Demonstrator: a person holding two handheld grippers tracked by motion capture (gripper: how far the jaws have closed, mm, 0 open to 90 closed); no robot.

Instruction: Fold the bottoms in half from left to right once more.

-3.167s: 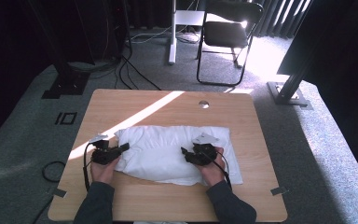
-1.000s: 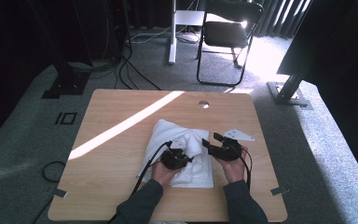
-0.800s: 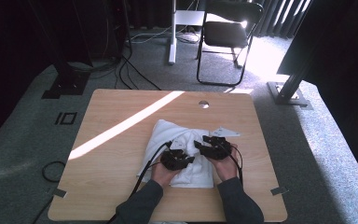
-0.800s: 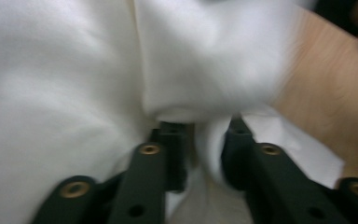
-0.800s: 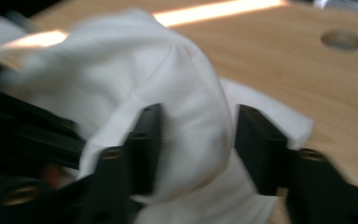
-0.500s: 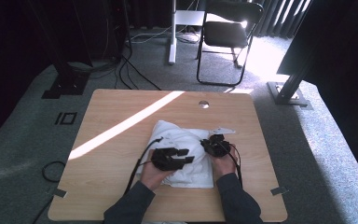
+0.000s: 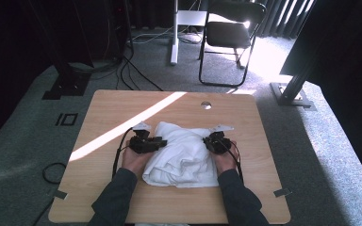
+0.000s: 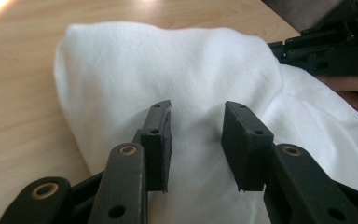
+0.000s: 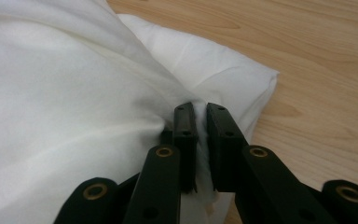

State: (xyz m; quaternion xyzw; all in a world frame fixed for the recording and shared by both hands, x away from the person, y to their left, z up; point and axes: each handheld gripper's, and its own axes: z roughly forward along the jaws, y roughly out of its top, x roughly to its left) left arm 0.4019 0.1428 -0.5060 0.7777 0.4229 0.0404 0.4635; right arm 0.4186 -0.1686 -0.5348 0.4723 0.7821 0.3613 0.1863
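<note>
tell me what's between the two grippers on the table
The folded white cloth fills the stretch between the left gripper and right gripper, as the high view shows.

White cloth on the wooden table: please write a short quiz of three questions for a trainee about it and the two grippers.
1. True or false: the right gripper is pinching a fold of the white cloth.
2. How do the jaws of the left gripper stand? A) apart above the cloth, nothing pinched B) shut on the cloth C) shut on a cable
3. On what does the cloth lie?

Key
1. True.
2. A.
3. On the wooden table.
</note>
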